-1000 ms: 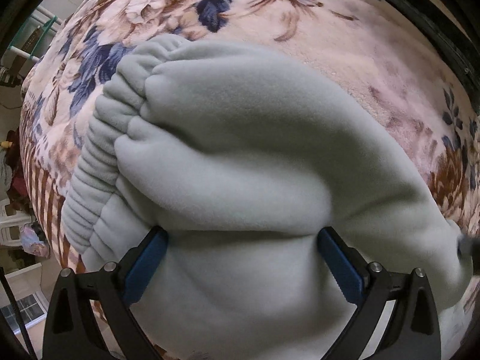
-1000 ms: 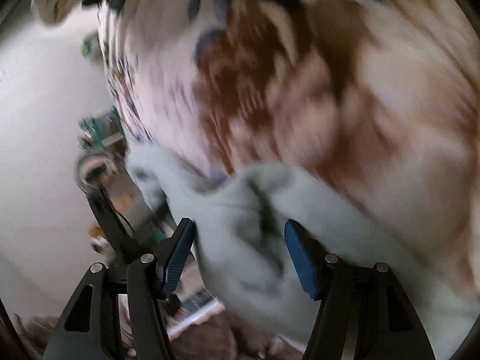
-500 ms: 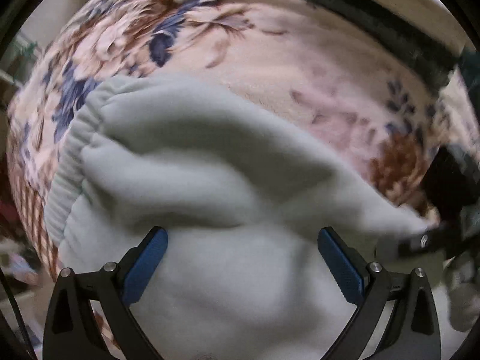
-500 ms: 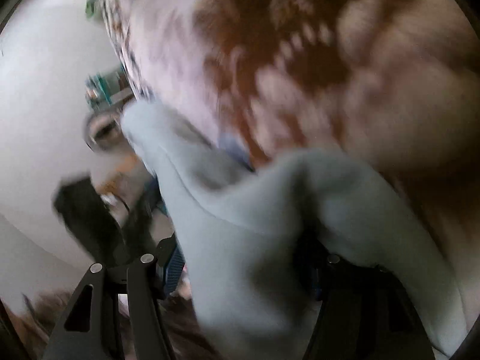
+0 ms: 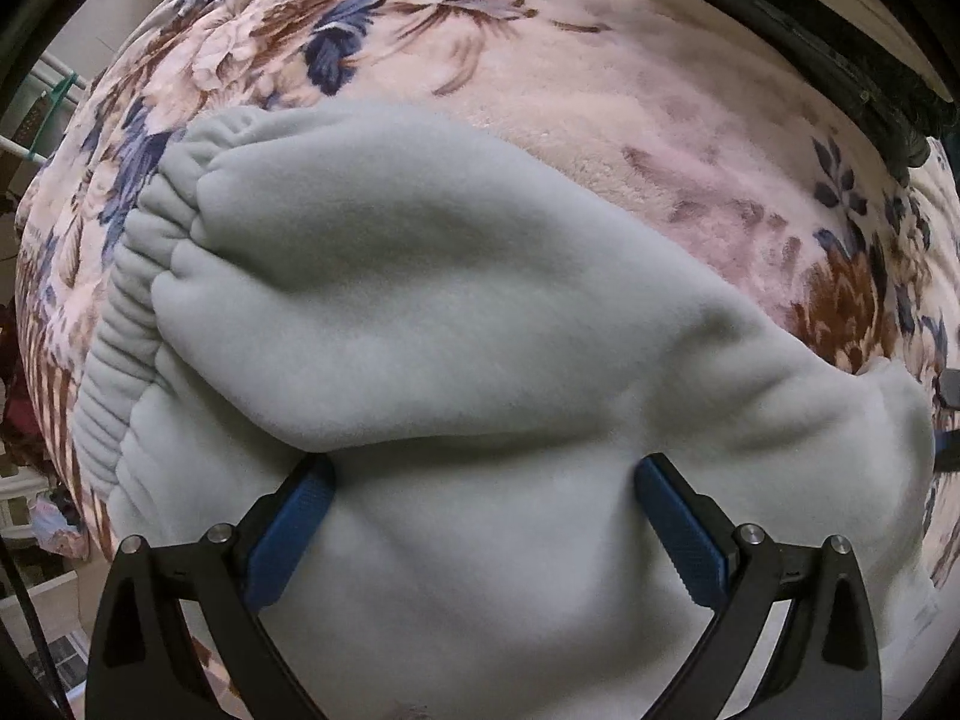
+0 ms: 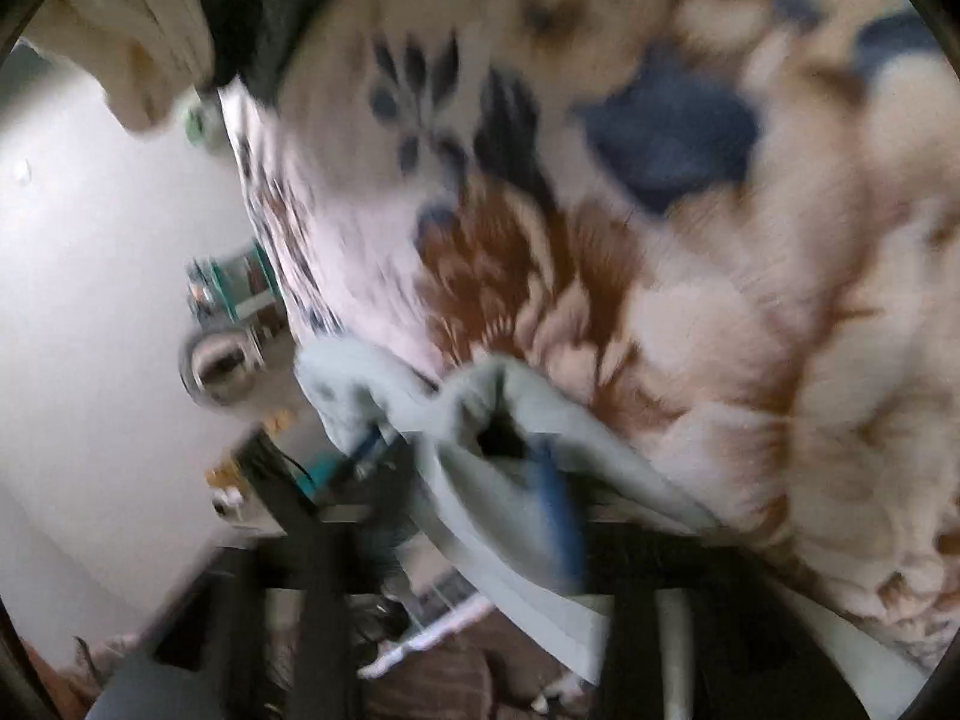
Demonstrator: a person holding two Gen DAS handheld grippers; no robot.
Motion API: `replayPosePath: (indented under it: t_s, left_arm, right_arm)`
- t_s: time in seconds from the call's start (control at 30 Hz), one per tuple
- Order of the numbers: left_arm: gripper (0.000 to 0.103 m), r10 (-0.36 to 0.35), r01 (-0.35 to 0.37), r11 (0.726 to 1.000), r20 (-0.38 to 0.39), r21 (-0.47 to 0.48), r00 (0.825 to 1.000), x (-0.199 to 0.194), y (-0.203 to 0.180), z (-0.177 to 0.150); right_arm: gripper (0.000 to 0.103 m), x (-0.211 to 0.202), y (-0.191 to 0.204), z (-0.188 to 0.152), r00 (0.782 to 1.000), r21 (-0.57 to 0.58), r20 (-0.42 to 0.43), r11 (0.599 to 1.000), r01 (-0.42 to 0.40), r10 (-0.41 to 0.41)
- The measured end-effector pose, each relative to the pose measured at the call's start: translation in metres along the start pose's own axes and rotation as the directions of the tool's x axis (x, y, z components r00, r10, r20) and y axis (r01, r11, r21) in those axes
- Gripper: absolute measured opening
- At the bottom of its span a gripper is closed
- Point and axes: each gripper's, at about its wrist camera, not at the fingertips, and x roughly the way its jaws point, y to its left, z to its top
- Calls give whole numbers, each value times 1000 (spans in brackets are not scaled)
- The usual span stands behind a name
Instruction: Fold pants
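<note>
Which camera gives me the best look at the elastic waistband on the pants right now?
The left wrist view. The ribbed waistband shows sharply along the left edge of the grey pants. The right wrist view is motion-blurred and shows only a bunched fold of pants, no waistband.

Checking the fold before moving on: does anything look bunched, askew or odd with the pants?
The pants are bunched, not flat: a thick puffy fold humps over the blanket, and the elastic waistband is crumpled at the left. The left gripper is wide open with fabric between its fingers. The right view is too blurred to judge.
</note>
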Motion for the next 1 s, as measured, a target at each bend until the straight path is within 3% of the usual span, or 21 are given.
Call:
replayPosePath:
  t_s: [0.1, 0.2, 0.27, 0.3, 0.33, 0.4, 0.5, 0.63, 0.7, 0.73, 0.77, 0.8, 0.83, 0.9, 0.93, 0.97, 1.0]
  left_arm:
    - [103, 3, -3, 1000, -4, 6, 1000, -8, -9, 1]
    - [103, 21, -21, 999, -7, 29, 1000, -12, -16, -7]
    - [103, 34, -34, 999, -8, 34, 999, -9, -21, -8]
    - [103, 36, -35, 999, -12, 38, 999, -7, -21, -8]
    - [103, 33, -32, 999, -17, 41, 999, -4, -18, -7]
    - [103, 17, -16, 999, -19, 34, 1000, -4, -16, -6]
    - [103, 7, -6, 999, -30, 39, 1000, -4, -13, -6]
    - [103, 11, -10, 999, -36, 34, 999, -17, -11, -4]
    - [103, -12, 12, 999, 2, 42, 1000, -37, -22, -1]
    - [103, -35, 34, 998, 24, 59, 999, -48, -33, 0]
    - [103, -56, 53, 996, 36, 75, 998, -56, -43, 0]
    - [103, -90, 85, 992, 45, 97, 995, -65, -60, -1]
    - [103, -112, 106, 988, 44, 112, 993, -68, -72, -1]
    - [103, -137, 130, 980, 37, 148, 990, -71, -98, -2]
    - [103, -150, 143, 976, 32, 163, 988, -72, -112, -4]
    - [103, -165, 158, 972, 31, 174, 986, -73, -121, -4]
    - [103, -179, 169, 967, 32, 192, 983, -75, -132, -8]
  right_arm:
    - [69, 45, 6, 9, 997, -16, -77, 1000, -4, 2]
    - [57, 66, 12, 15, 990, -95, -144, 995, -4, -10]
    - [43, 81, 23, 16, 988, -134, -148, 991, 15, -35]
    - [16, 80, 23, 23, 991, -124, -118, 991, 52, -67]
    - [14, 71, 16, 26, 991, -88, -69, 990, 108, -114]
    - [12, 60, 11, 27, 997, 19, 31, 998, 65, -65]
    - [13, 36, -6, 12, 990, 115, 144, 993, -28, 11]
    - [12, 4, -21, -5, 968, 162, 252, 986, -49, 7]
    - [13, -30, -19, -18, 942, 163, 334, 986, -29, -28]
    - [21, -43, -17, -25, 930, 157, 364, 988, -4, -54]
    - [31, -58, -11, -38, 909, 154, 402, 987, 53, -112]
    - [55, -70, -6, -51, 886, 150, 436, 984, 99, -155]
    - [68, -78, -4, -63, 865, 146, 465, 980, 135, -189]
    - [68, -99, -7, -99, 792, 174, 546, 962, 212, -273]
    - [68, -134, -31, -107, 767, 199, 569, 954, 223, -297]
    - [68, -137, -37, -125, 738, 230, 595, 947, 223, -318]
    - [68, -157, -59, -153, 695, 264, 640, 943, 202, -329]
